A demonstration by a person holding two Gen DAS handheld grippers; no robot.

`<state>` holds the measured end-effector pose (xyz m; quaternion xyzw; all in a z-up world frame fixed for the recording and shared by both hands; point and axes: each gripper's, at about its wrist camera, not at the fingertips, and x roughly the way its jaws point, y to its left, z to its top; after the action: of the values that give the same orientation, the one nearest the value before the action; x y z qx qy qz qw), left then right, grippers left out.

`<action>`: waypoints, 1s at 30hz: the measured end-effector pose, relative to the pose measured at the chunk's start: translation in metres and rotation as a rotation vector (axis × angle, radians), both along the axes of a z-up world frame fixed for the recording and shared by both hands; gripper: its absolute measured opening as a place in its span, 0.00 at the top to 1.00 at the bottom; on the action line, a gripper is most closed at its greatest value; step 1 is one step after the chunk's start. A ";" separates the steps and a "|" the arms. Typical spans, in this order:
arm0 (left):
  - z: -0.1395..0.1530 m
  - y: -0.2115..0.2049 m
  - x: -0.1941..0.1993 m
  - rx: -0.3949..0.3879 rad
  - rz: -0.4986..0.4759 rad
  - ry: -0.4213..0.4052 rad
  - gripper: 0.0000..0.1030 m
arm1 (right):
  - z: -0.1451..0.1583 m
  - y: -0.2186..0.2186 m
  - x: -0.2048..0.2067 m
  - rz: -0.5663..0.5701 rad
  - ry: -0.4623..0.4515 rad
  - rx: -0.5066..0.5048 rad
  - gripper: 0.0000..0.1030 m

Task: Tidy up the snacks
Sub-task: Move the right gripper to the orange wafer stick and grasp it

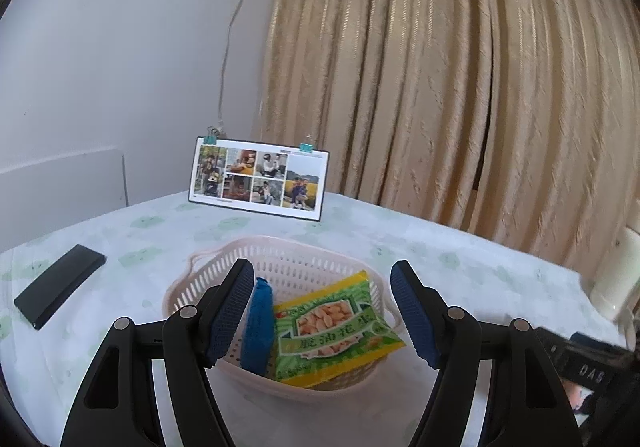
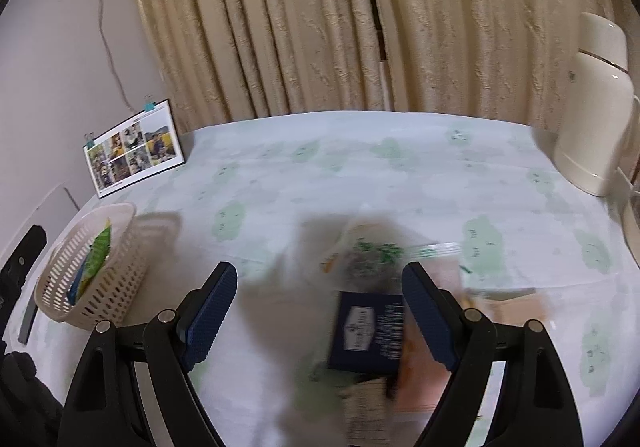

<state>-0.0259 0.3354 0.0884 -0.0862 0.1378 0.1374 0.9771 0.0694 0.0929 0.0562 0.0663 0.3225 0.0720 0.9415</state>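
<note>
snacks: green-yellow peanut packet (image 1: pixel 334 329) and blue packet (image 1: pixel 258 325) lie inside pale slotted basket (image 1: pixel 280 267) on table (image 1: pixel 460 267). left gripper (image 1: pixel 322 313) hovers just above basket, jaws spread wide, nothing held. right gripper (image 2: pixel 320 317) also spread wide, empty, angled down over loose pile: dark blue packet (image 2: pixel 368 331), others too blurred to tell. basket well left of pile.

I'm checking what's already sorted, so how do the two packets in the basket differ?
The peanut packet is green with a yellow border and printed nuts; the blue packet is plain blue. The peanut packet looks wider and leans with its face showing; the blue packet looks narrower and stands on edge to its left. Both sit in the basket, held by neither gripper.
</note>
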 end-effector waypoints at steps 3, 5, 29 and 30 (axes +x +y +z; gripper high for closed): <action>-0.001 -0.008 0.002 0.026 -0.020 0.008 0.31 | 0.000 -0.013 0.000 -0.026 0.001 0.009 0.20; -0.002 -0.012 0.002 0.037 -0.032 0.012 0.31 | 0.000 -0.021 0.001 -0.045 0.001 0.012 0.20; -0.018 -0.045 0.017 0.075 -0.199 0.126 0.31 | -0.014 -0.100 0.008 -0.193 0.095 0.158 0.20; -0.017 -0.047 0.016 0.080 -0.199 0.122 0.31 | -0.014 -0.098 0.007 -0.185 0.094 0.153 0.20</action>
<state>-0.0098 0.2887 0.0710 -0.0245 0.1995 0.0501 0.9783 0.0761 -0.0050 0.0424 0.1706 0.3524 0.0062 0.9201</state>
